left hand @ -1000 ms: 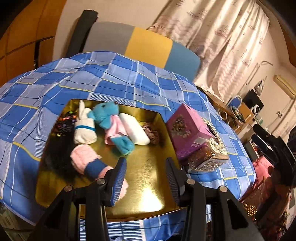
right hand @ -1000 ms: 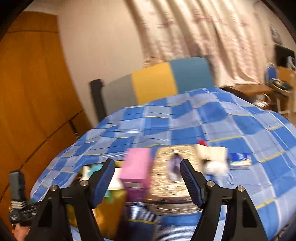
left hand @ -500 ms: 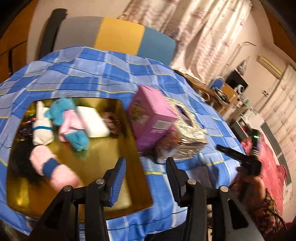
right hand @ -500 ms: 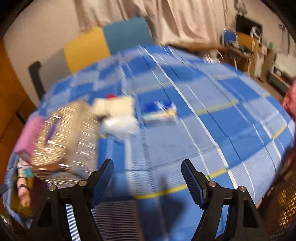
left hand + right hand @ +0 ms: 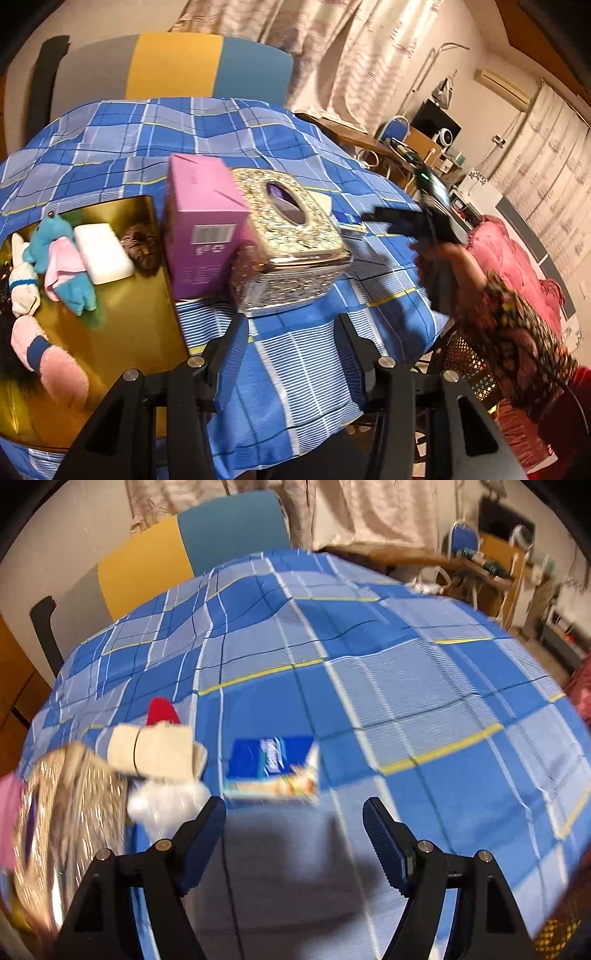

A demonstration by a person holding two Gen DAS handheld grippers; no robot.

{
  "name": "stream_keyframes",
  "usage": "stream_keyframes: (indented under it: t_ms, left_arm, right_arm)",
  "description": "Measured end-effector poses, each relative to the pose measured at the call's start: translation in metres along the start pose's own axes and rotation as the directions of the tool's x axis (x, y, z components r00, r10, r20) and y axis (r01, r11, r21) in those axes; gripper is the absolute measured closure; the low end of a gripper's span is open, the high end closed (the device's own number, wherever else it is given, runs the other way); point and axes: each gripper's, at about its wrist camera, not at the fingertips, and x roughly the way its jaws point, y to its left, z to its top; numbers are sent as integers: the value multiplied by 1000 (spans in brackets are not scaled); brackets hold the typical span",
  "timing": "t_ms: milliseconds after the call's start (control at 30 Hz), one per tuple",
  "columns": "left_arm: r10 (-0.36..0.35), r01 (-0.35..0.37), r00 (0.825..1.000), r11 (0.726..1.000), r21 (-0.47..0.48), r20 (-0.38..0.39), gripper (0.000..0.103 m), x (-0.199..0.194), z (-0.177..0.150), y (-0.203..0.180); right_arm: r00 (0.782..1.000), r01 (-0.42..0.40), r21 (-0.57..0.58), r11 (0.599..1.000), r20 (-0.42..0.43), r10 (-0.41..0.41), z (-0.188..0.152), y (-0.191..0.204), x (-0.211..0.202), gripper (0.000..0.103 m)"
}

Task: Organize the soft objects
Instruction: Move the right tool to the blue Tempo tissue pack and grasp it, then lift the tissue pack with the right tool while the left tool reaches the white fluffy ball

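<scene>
Gold tray (image 5: 140, 295) shows only past the left hand-held gripper (image 5: 291, 354); the right one (image 5: 295, 834) sees a blue packet (image 5: 273, 764); both jaws apart, empty.

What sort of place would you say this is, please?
Most likely a lived-in room at home: a table under a blue checked cloth, long curtains behind a chair, and a cluttered desk.

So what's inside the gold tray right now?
In the gold tray: a blue plush, white pad, white bunny, pink roll, brown scrunchie. The pink box hides its right corner.
</scene>
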Motion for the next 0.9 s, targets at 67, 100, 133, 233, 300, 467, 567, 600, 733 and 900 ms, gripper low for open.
stream_keyframes:
  t_ms: [67,100,133,233,300,467,567,600,733,900]
  left_arm:
    - [4,-4,1000,1000,15,-2,55,1,0,-6]
    - [7,-7,1000,1000,19,-3,55,1,-1,-8]
    - [11,-11,1000,1000,22,-6,55,2,-1,-10]
    - [10,-10,1000,1000,18,-24,55,8,-3,-12]
    - [10,-9,999,1000,17,-35,55,11,-2,-12]
    - [15,-13,999,999,37,-48,55,17,-1,-20]
    - [11,-8,999,999,54,-54,55,23,4,-29]
    - [8,-5,998,998,61,-56,55,25,6,-32]
    - [17,-11,999,993,119,-49,55,37,23,-56]
    - [34,-20,997,980,200,-68,55,67,45,-99]
  right_arm:
    - [1000,6,-1,1000,-19,-6,9,6,11,23]
    - [999,11,-1,1000,-30,-11,12,9,17,23]
    - [999,24,-5,1000,-45,-24,15,13,24,21]
    - [996,25,-14,1000,-85,-26,18,22,41,20]
    - [992,57,-15,998,-114,-59,18,24,51,20]
    - [990,41,-8,999,-137,-41,13,21,63,25]
    - [991,20,-51,999,-127,-27,8,18,59,30]
    - [992,26,-59,998,-124,-33,6,16,55,30]
    - [993,20,-58,998,-114,-26,3,-11,36,30]
    - [991,31,-86,996,-127,-42,-7,-43,14,30]
